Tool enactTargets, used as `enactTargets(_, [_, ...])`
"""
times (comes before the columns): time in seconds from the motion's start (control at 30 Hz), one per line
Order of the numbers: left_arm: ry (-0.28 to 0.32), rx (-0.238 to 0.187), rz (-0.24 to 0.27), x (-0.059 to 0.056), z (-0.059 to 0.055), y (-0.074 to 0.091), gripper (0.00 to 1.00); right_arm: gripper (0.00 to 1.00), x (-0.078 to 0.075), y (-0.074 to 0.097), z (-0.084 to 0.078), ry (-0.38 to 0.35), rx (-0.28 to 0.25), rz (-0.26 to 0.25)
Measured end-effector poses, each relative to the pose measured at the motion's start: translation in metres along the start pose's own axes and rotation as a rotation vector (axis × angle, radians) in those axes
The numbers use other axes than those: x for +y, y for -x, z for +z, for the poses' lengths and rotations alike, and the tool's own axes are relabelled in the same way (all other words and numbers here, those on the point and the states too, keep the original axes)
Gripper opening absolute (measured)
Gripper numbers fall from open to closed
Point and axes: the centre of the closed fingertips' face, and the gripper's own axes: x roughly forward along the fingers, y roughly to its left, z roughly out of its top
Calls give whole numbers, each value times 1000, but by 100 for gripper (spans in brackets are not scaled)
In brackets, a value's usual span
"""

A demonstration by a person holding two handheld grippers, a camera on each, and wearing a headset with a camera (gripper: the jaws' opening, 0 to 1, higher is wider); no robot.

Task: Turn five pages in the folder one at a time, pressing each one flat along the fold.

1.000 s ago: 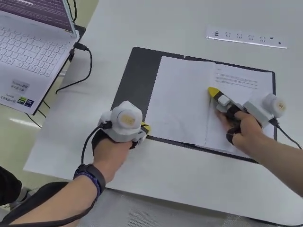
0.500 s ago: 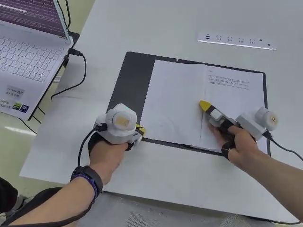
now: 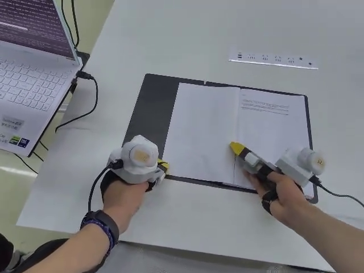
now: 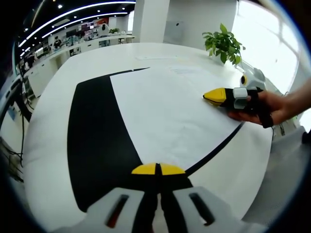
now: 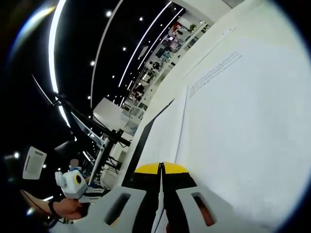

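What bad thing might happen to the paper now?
The right gripper presses its shut yellow tip on the fold of the folder; a skewed slide might wrinkle the left page. The left gripper sits at the folder's near corner, so the folder may slip on the white table.

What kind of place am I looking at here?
Probably an open-plan office or lab: a white worktable with an open laptop and a power strip, a potted plant, and long ceiling light strips over more desks behind.
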Motion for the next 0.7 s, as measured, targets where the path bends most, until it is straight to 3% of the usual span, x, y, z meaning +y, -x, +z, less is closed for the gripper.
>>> enactTargets(0.13, [11,-4,-8,0,0,0,0,0,-7,1,-1,0,6,-1])
enactTargets(0.7, [2,-7,-16,-1,0,1,0,0,-9,26,-31,1,40,12])
